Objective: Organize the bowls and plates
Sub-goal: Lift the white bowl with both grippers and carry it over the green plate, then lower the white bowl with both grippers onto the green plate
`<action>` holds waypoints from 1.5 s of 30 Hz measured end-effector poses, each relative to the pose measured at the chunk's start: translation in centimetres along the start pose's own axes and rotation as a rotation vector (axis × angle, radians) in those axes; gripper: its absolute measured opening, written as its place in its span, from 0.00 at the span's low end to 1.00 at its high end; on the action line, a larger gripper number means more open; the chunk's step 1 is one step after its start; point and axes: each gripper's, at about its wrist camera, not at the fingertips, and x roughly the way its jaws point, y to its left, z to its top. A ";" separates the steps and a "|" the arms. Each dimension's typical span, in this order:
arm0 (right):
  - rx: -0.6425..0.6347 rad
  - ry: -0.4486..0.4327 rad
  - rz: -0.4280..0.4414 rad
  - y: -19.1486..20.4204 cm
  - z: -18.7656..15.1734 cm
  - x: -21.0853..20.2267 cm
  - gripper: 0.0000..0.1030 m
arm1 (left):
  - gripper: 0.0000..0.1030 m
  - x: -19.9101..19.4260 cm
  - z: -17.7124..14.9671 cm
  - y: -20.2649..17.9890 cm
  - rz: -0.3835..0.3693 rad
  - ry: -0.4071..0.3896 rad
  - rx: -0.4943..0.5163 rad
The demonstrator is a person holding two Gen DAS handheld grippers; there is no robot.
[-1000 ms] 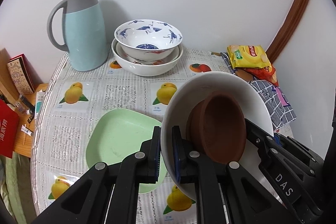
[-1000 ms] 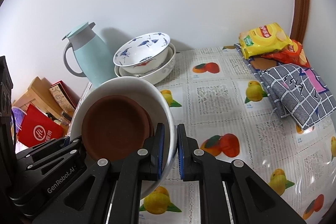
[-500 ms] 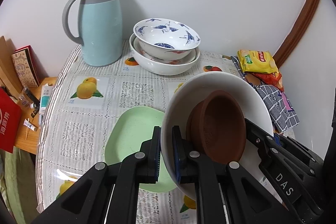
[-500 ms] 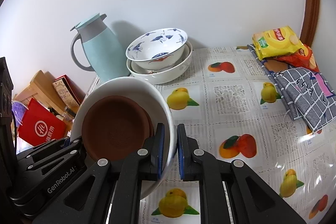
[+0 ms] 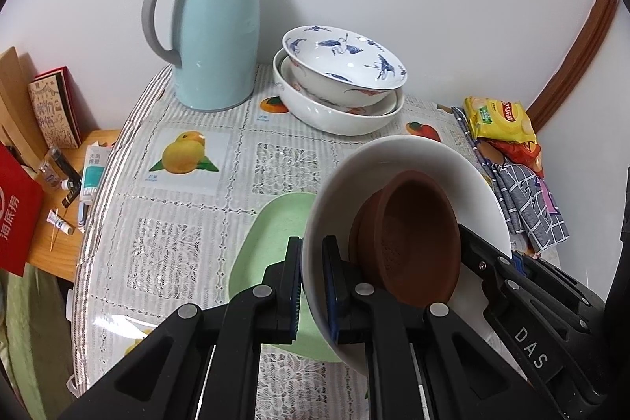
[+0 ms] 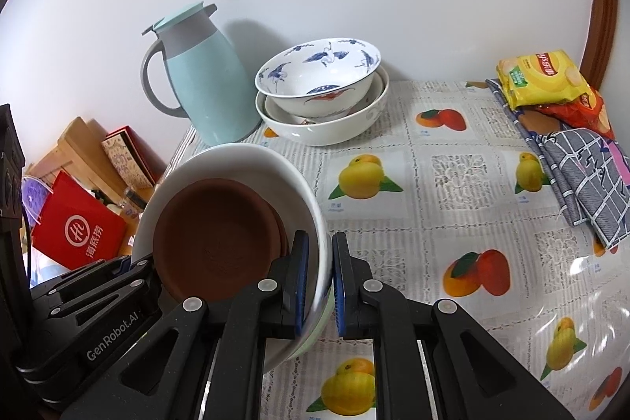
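both grippers, left gripper (image 5: 312,284) and right gripper (image 6: 319,280), clench opposite rims of the white bowl (image 5: 397,160) holding a brown dish (image 5: 413,235) above the counter (image 6: 453,184).

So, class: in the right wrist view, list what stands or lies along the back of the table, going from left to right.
Light blue jug → stacked bowls, with the blue-patterned bowl on top → yellow snack packet.

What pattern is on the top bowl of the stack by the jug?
Blue cranes on white on the top bowl; clearest in the left wrist view.
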 end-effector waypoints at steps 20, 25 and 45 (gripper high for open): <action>-0.004 0.100 0.006 0.8 -1.6 5.5 0.11 | 0.10 4.5 -1.2 3.2 0.017 0.086 -0.038; 0.002 0.123 0.005 0.6 -1.8 6.8 0.11 | 0.10 5.7 -1.4 3.5 0.018 0.110 -0.043; -0.002 0.146 0.017 0.2 -2.3 8.5 0.12 | 0.11 7.6 -1.5 4.0 0.008 0.130 -0.031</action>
